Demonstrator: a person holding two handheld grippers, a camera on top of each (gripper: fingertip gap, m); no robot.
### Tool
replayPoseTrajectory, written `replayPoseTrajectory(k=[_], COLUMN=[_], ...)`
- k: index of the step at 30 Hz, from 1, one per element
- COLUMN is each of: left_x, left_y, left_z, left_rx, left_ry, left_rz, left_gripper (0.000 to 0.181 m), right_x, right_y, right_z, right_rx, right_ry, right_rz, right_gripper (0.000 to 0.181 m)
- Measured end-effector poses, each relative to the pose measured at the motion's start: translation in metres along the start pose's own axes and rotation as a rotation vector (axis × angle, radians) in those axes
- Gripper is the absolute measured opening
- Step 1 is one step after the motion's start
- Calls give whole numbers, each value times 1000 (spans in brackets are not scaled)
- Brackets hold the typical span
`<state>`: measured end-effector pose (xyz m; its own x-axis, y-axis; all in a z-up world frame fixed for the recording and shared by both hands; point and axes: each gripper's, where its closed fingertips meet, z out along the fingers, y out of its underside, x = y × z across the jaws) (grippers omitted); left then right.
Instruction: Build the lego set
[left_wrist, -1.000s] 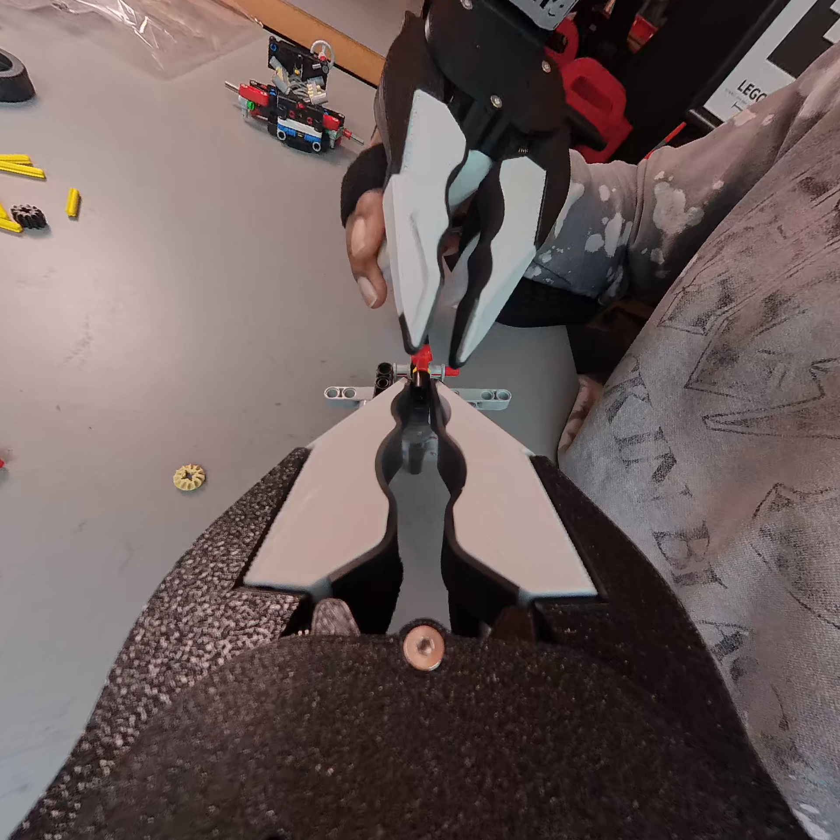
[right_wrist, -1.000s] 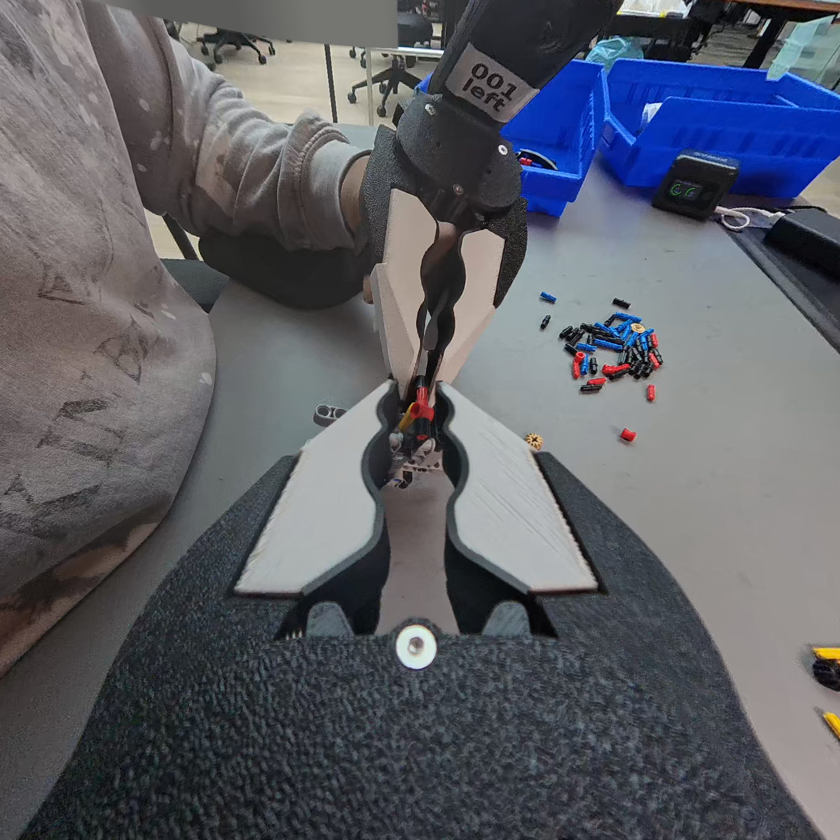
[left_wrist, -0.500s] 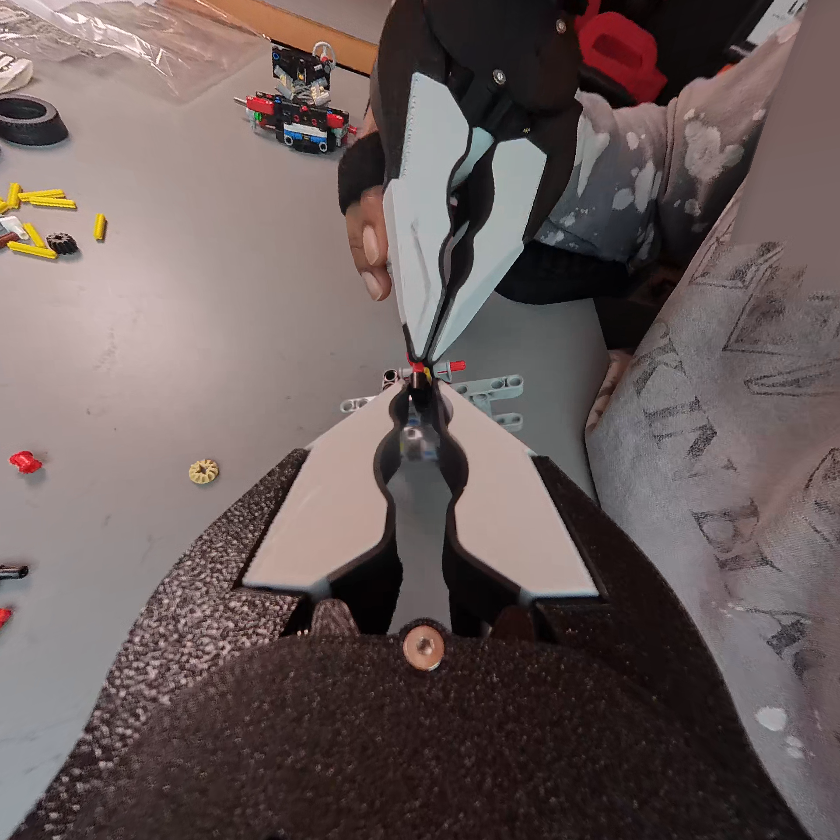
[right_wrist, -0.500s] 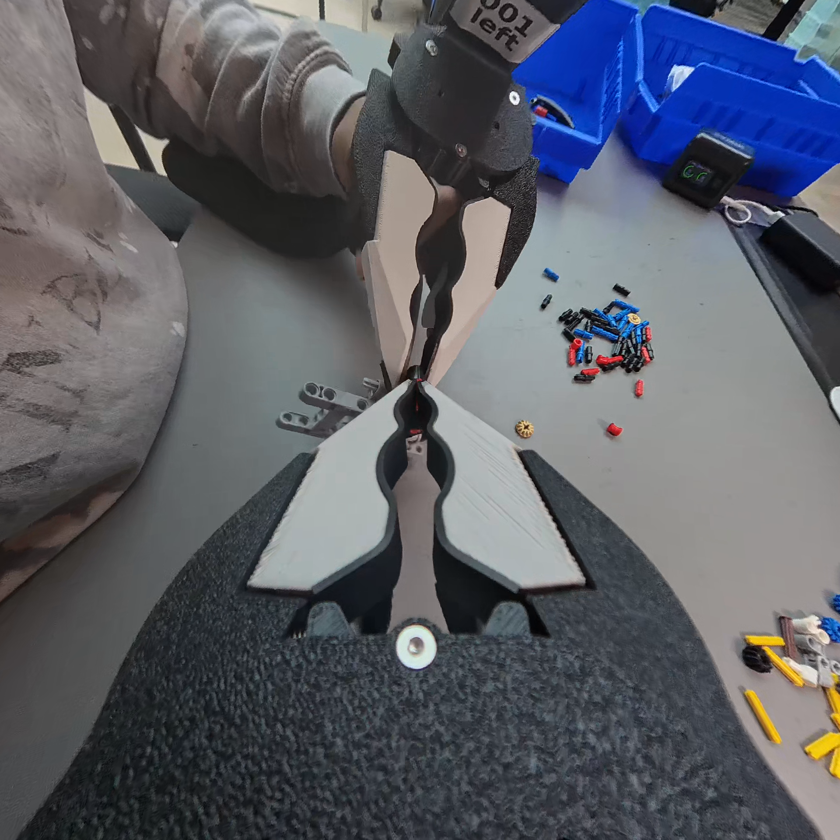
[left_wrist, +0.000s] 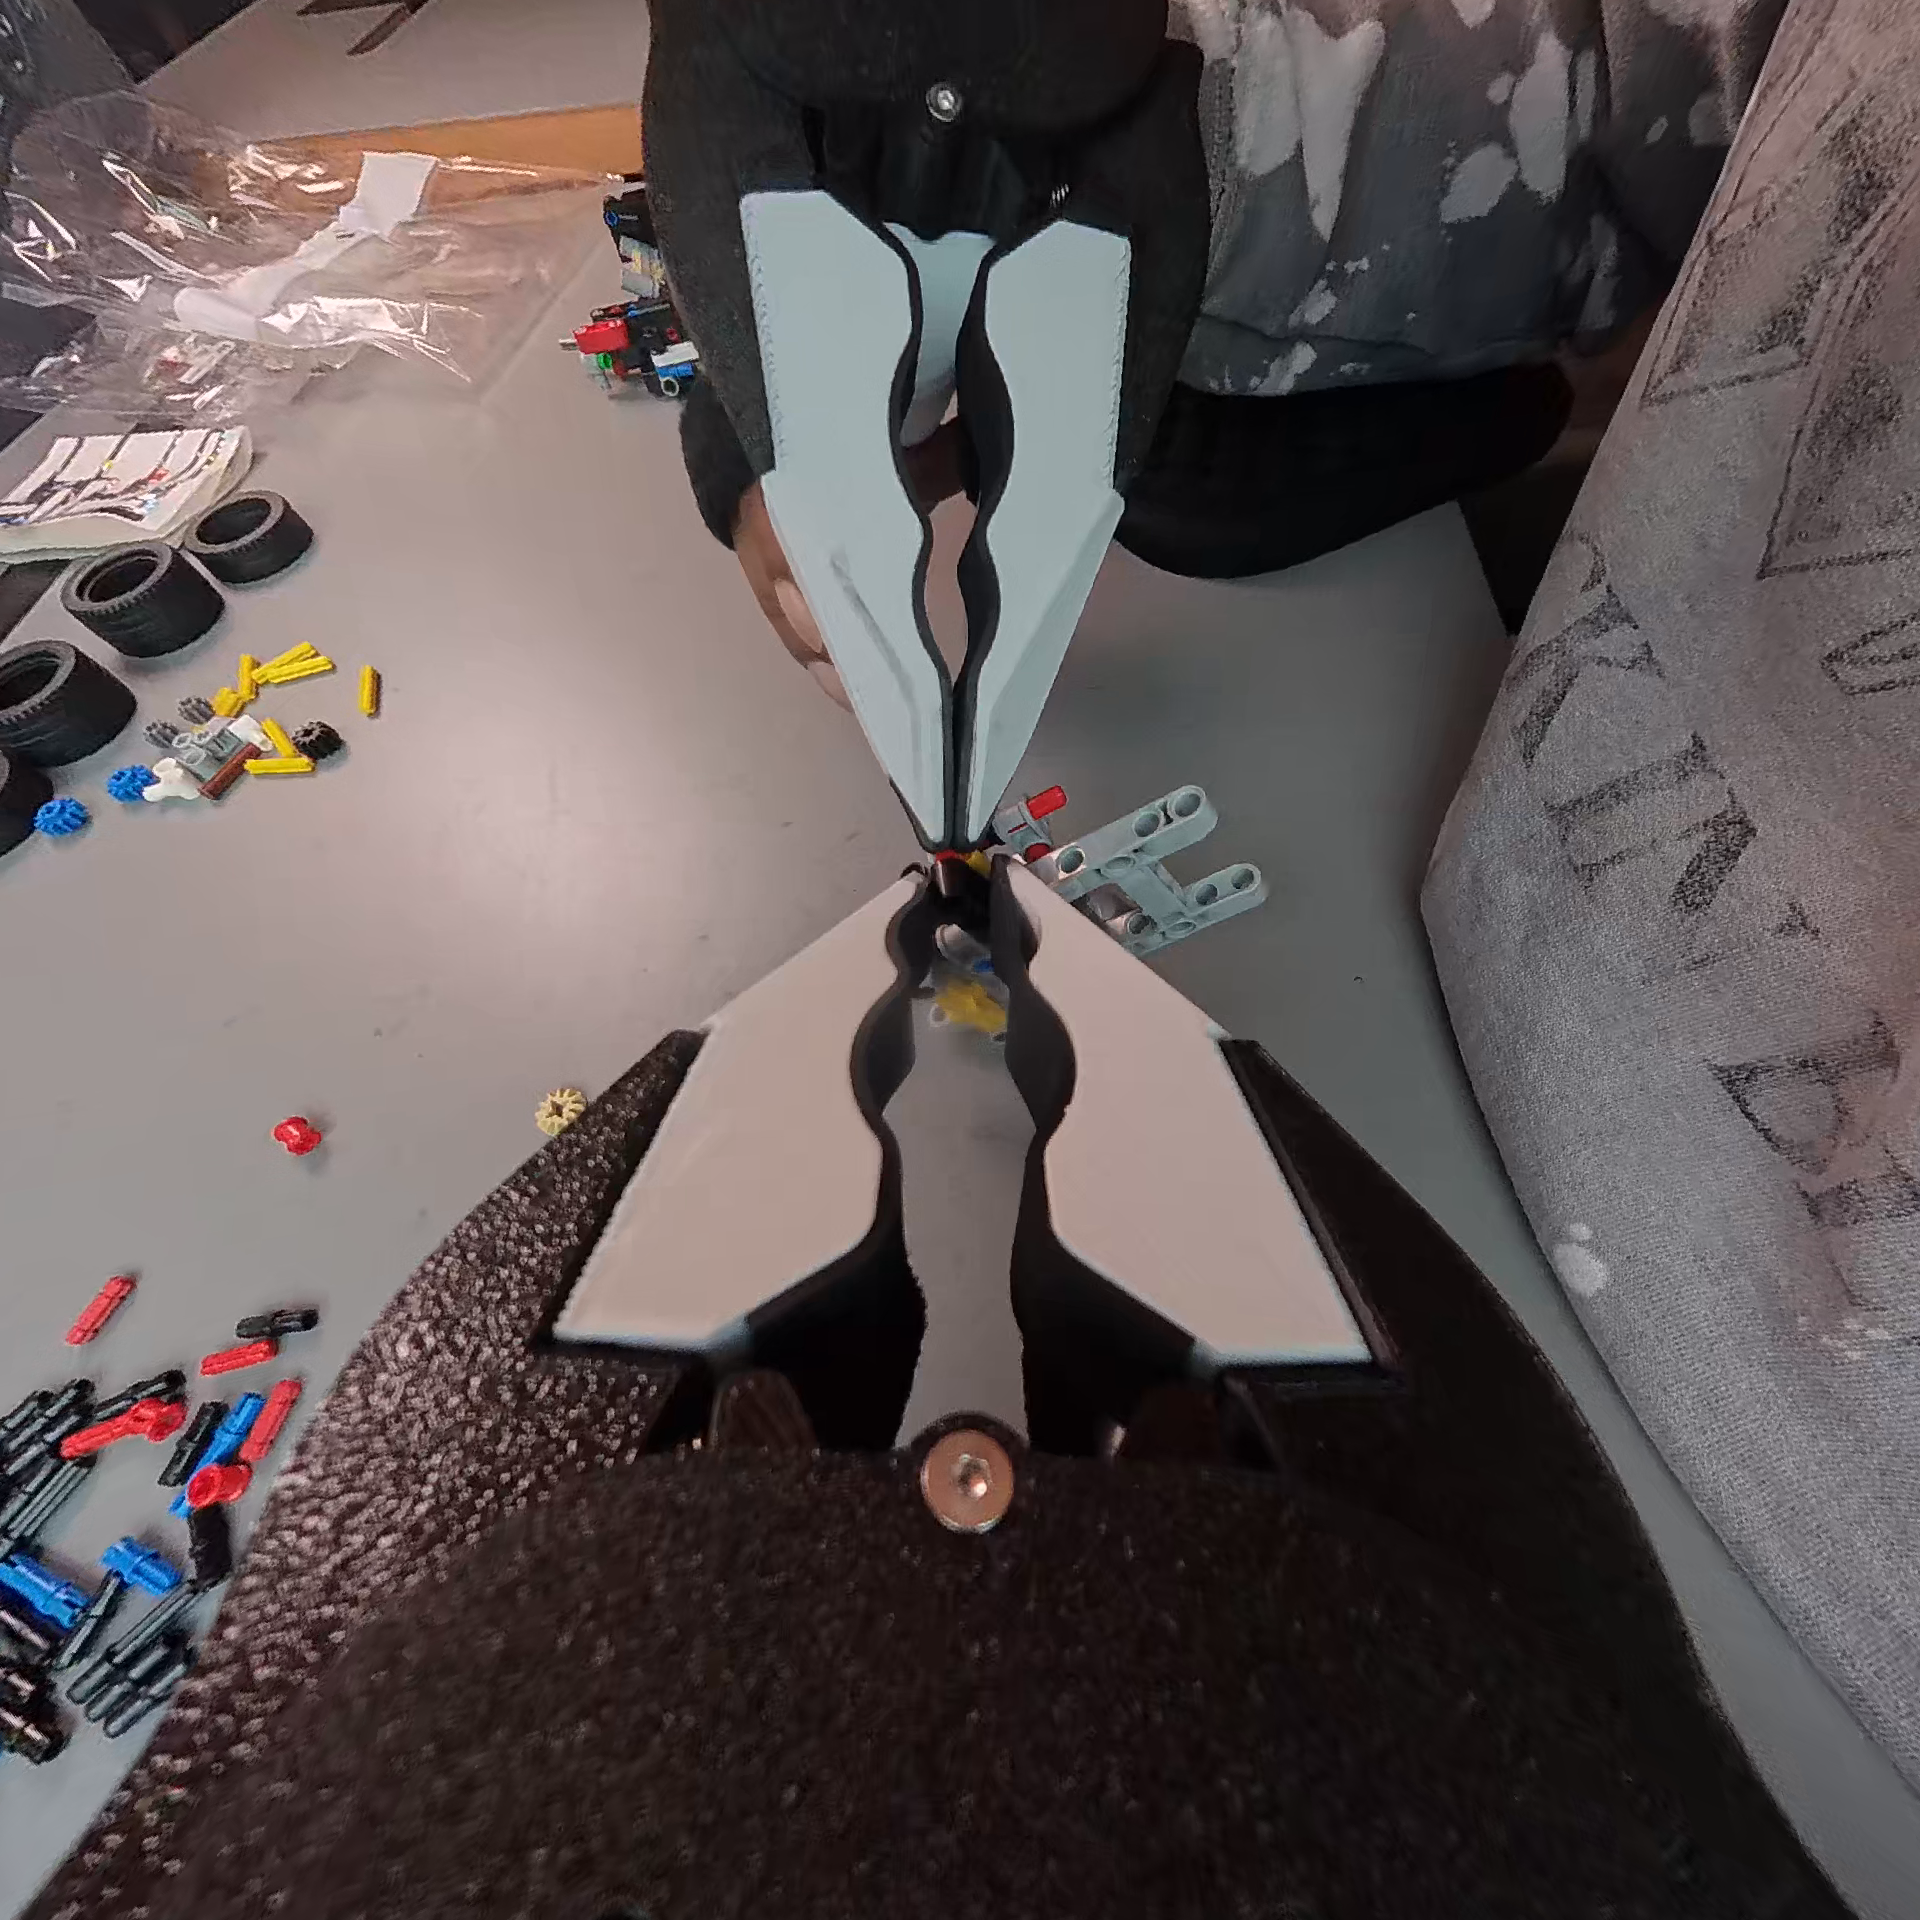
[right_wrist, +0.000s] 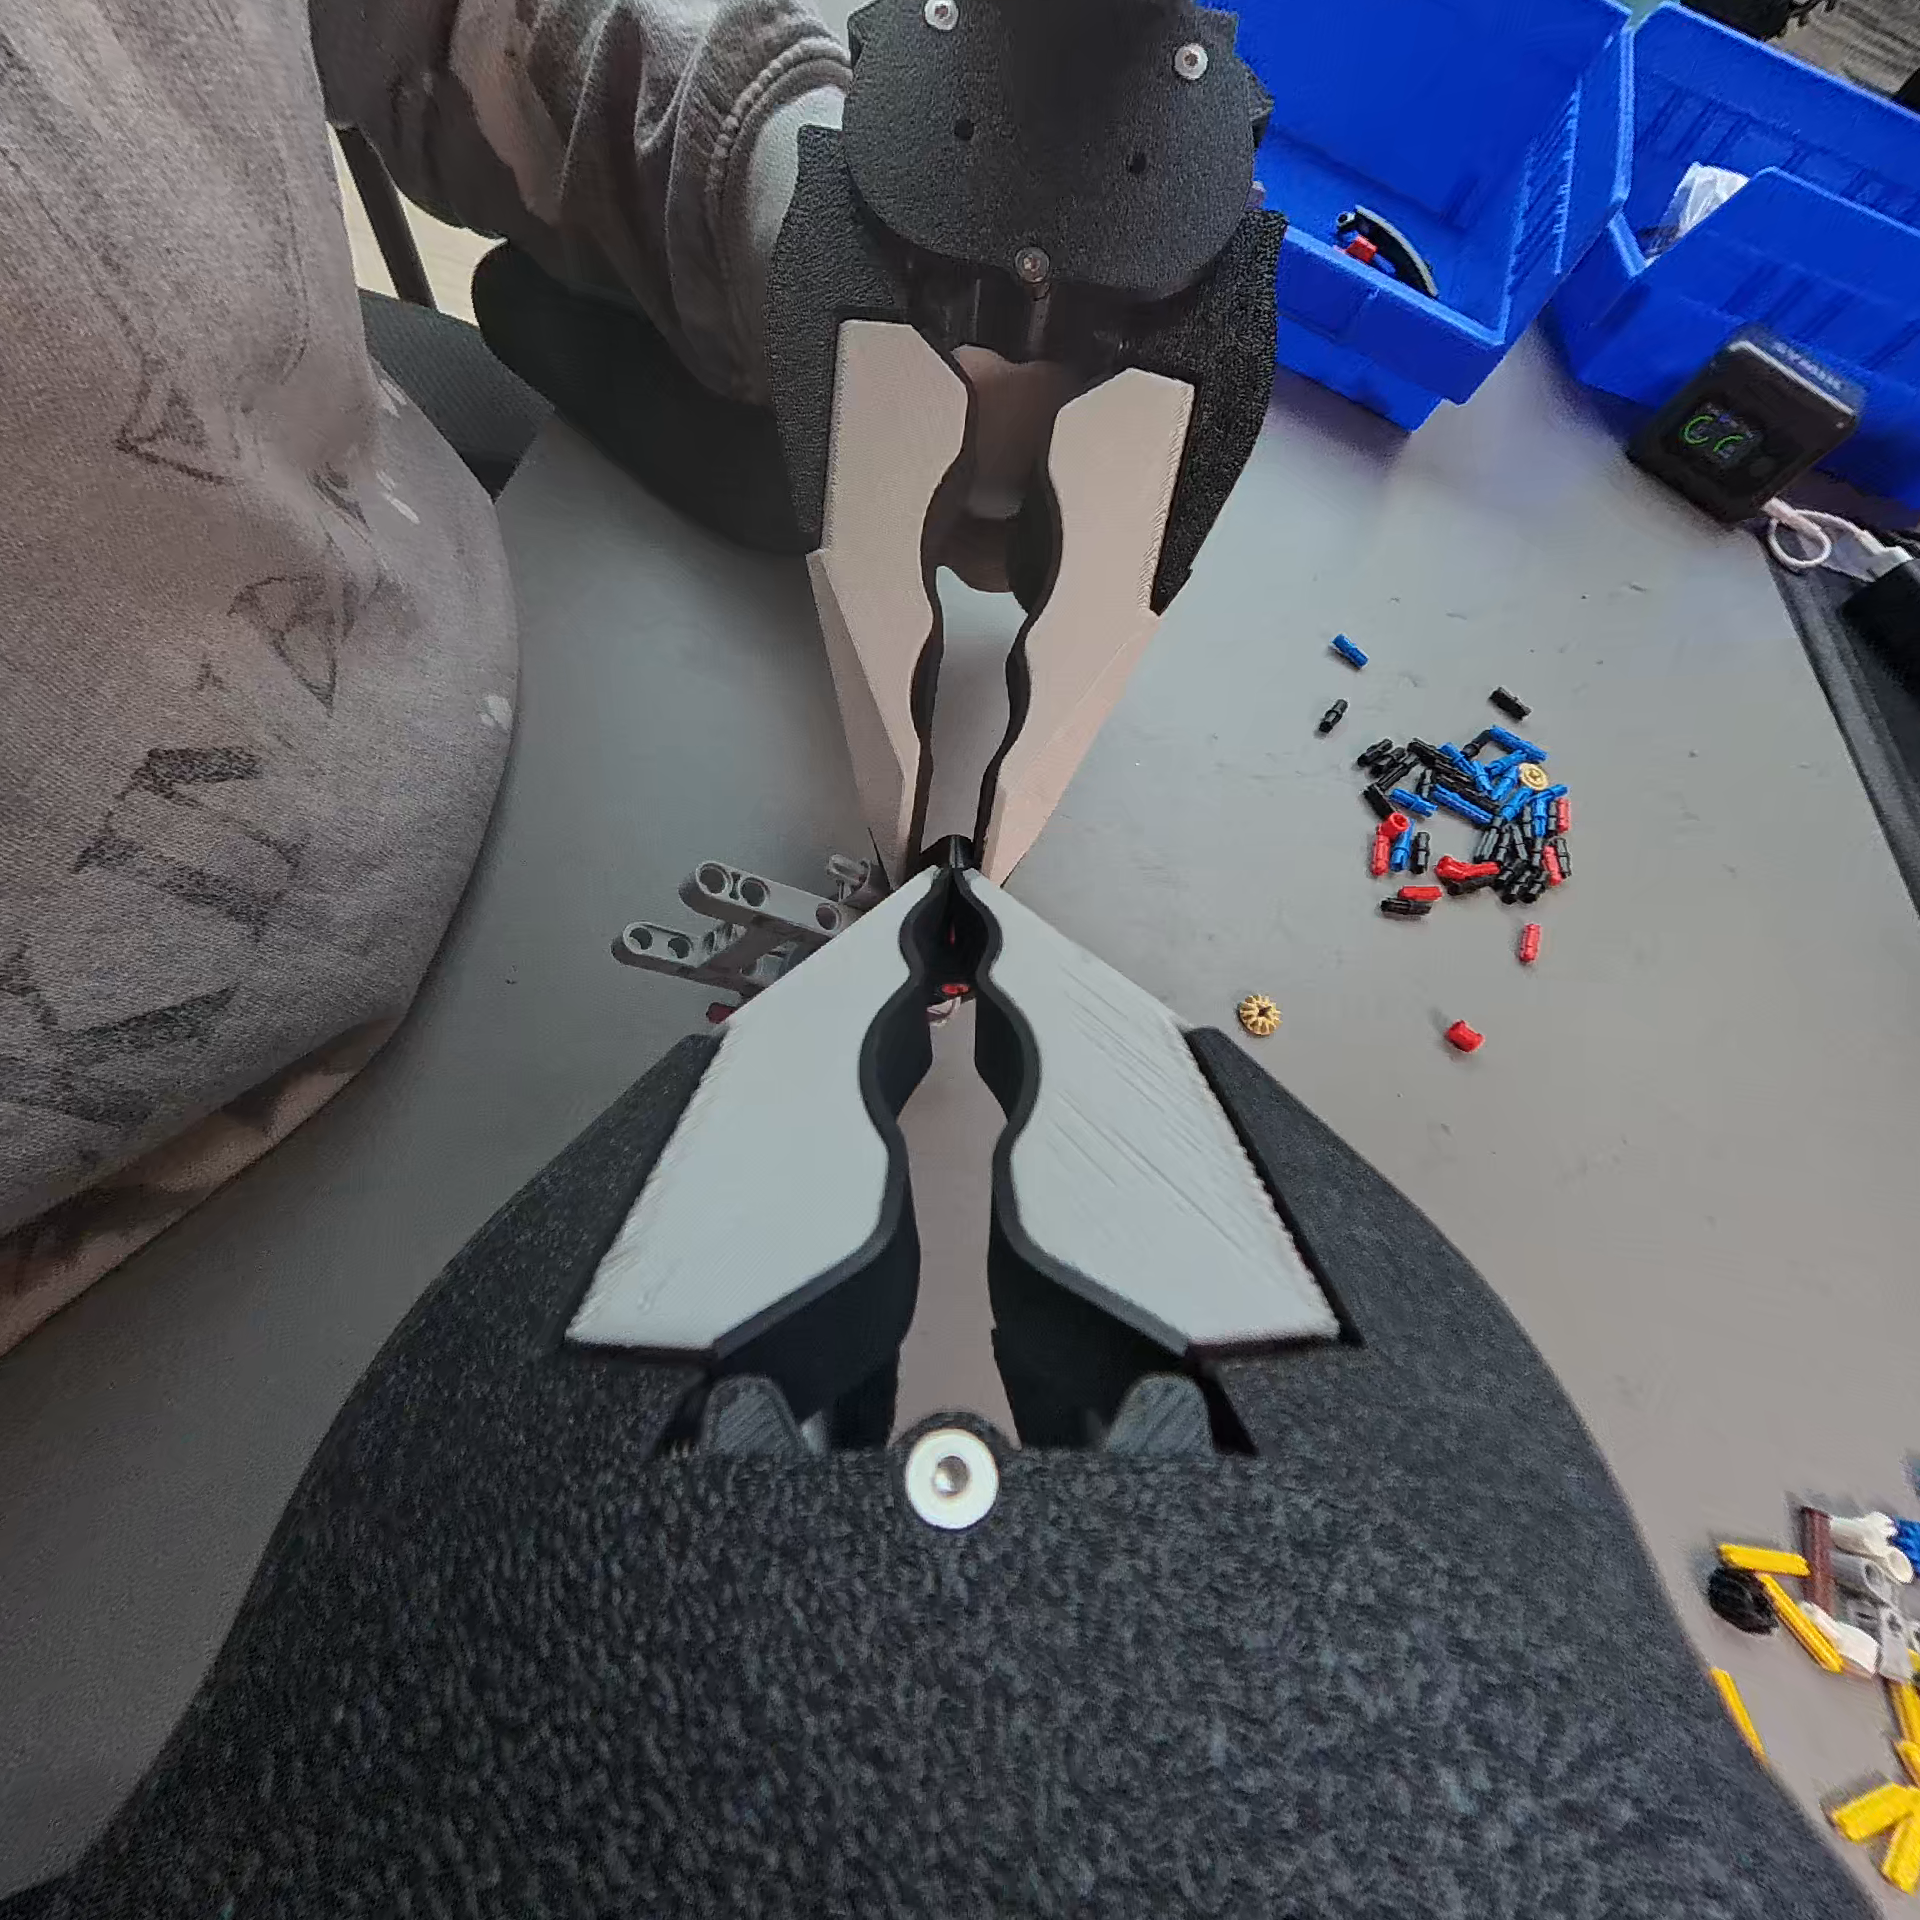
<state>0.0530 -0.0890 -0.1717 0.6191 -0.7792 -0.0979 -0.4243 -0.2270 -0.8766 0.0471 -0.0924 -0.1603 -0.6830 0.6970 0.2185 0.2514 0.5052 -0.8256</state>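
A small grey lego beam assembly with red, black and yellow bits is held just above the grey table. It also shows in the right wrist view. My left gripper is shut on the assembly's black middle part. My right gripper comes from the opposite side, tip to tip with the left, and is shut on a small red piece at the same spot. In the left wrist view the right gripper points down from the top. The joint itself is mostly hidden by the fingertips.
Black tyres, a clear plastic bag, a part-built model and yellow pieces lie far left. A pile of blue, black and red pins, a tan gear, blue bins and a black device are nearby. Both grippers' tips are close together, under 4 cm apart.
My right gripper, open around the red piece a second ago, has closed on it. Both grippers have tilted and the grey assembly has swung round between them.
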Motion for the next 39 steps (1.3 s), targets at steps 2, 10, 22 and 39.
replayPoseTrajectory(k=[2, 10, 22, 39], left_x=[2, 8, -25, -21], left_y=[-1, -2, -5, 0], left_z=[0, 0, -8, -3], left_rx=[-3, -9, 58, 54], left_ry=[-5, 18, -124, -95], left_rz=[18, 73, -24, -2], left_gripper=[9, 9, 8, 28], right_x=[-2, -6, 34, 33], right_y=[0, -2, 9, 13], right_z=[0, 1, -16, -3], right_rx=[0, 5, 113, 33], right_ry=[-7, -51, 122, 201], right_rz=[-3, 16, 331, 94], right_gripper=[0, 0, 20, 7])
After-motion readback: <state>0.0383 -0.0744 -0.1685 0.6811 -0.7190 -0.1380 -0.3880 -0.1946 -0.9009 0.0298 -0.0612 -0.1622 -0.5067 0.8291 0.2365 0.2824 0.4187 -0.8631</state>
